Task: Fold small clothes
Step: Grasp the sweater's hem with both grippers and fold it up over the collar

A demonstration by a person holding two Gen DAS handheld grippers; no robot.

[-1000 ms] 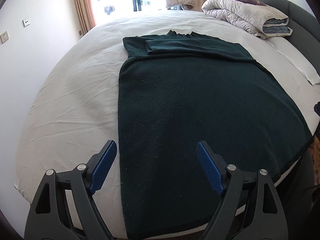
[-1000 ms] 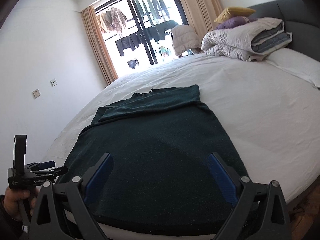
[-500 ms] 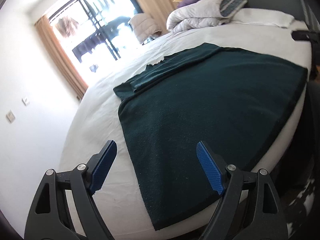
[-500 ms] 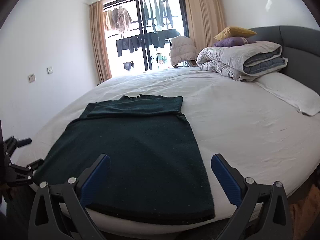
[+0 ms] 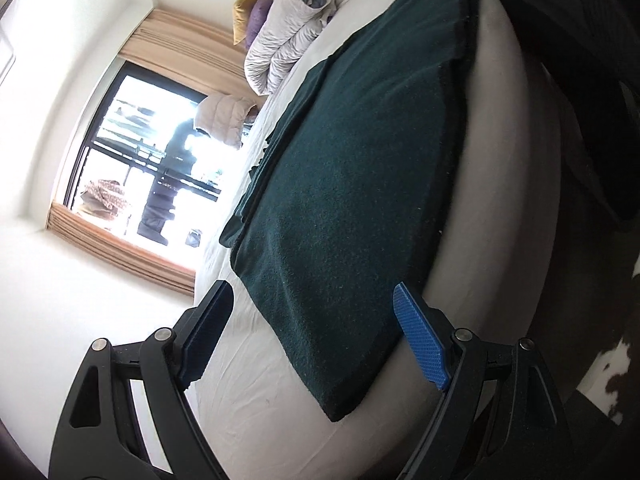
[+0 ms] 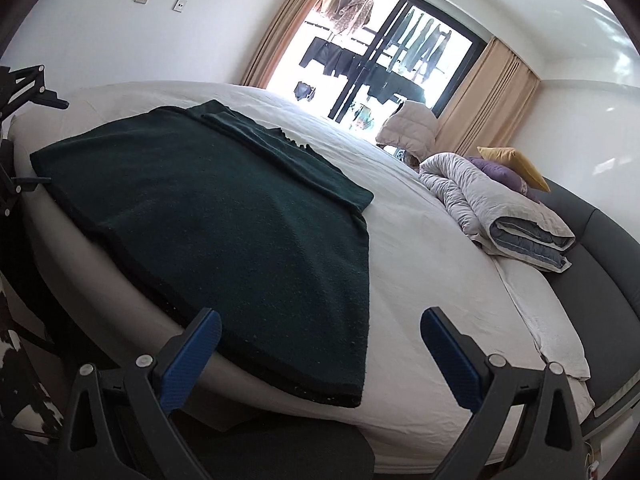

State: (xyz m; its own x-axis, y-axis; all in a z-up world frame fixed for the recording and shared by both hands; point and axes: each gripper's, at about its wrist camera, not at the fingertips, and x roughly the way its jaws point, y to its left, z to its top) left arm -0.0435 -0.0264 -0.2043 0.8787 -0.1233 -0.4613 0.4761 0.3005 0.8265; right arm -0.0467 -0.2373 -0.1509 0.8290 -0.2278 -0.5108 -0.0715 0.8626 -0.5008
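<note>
Dark green garment (image 6: 224,236) spread flat on the white bed (image 6: 432,280), far end folded over, near hem hanging past the mattress edge between both pairs of fingers. Left gripper (image 5: 316,332) and right gripper (image 6: 320,360) released, holding nothing. Collar perhaps ribbed; too small. Only the right view shows the folded duvet (image 6: 500,216) whole.

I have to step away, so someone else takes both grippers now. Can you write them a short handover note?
Left gripper: open, empty, at the near left corner of the dark green knitted garment.
Right gripper: open, empty, at the near right corner.
The garment lies flat on the white bed sheet, hem at the bed's near edge.
Done: the top part, sleeves it seems, is folded across the far end.
Left: grasp the hem corners and fold toward the far end.
</note>
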